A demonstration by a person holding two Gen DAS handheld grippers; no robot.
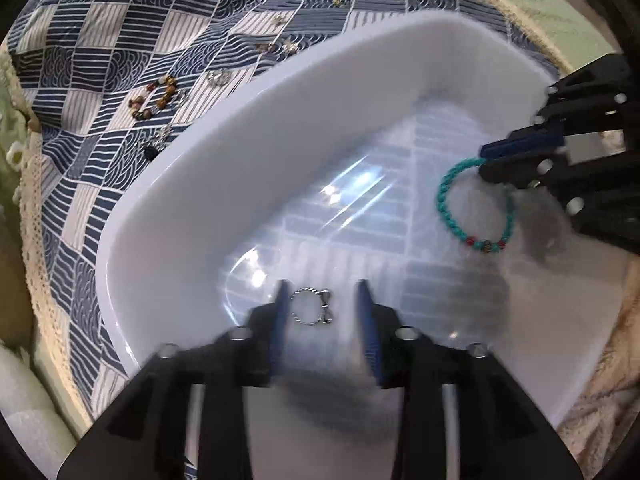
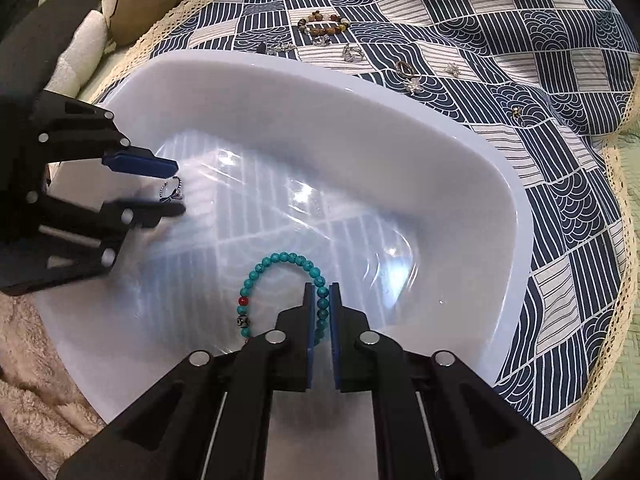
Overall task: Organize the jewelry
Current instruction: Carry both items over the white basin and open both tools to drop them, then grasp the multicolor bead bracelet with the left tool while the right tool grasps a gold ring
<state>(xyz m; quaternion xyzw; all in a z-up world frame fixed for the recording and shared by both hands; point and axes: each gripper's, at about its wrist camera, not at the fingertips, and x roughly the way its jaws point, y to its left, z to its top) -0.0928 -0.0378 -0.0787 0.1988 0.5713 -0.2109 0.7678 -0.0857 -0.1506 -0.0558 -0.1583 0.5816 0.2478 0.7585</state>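
A white translucent bin (image 1: 248, 128) (image 2: 400, 128) lies on a blue patterned cloth. My left gripper (image 1: 322, 300) (image 2: 176, 188) is open inside the bin. A small silver twisted ring (image 1: 310, 307) (image 2: 172, 190) sits between its fingers, close to the left one, seemingly loose. My right gripper (image 2: 321, 304) (image 1: 484, 162) is shut on a turquoise bead bracelet (image 2: 280, 276) (image 1: 460, 208) with red beads, holding it over the bin floor.
On the cloth (image 1: 100, 40) (image 2: 520, 20) beyond the bin lie a brown bead bracelet (image 1: 154, 98) (image 2: 324, 26) and several small silver rings and earrings (image 2: 406, 70). A fuzzy beige blanket (image 2: 36, 380) lies at the near side. The cloth has a lace edge (image 2: 616, 280).
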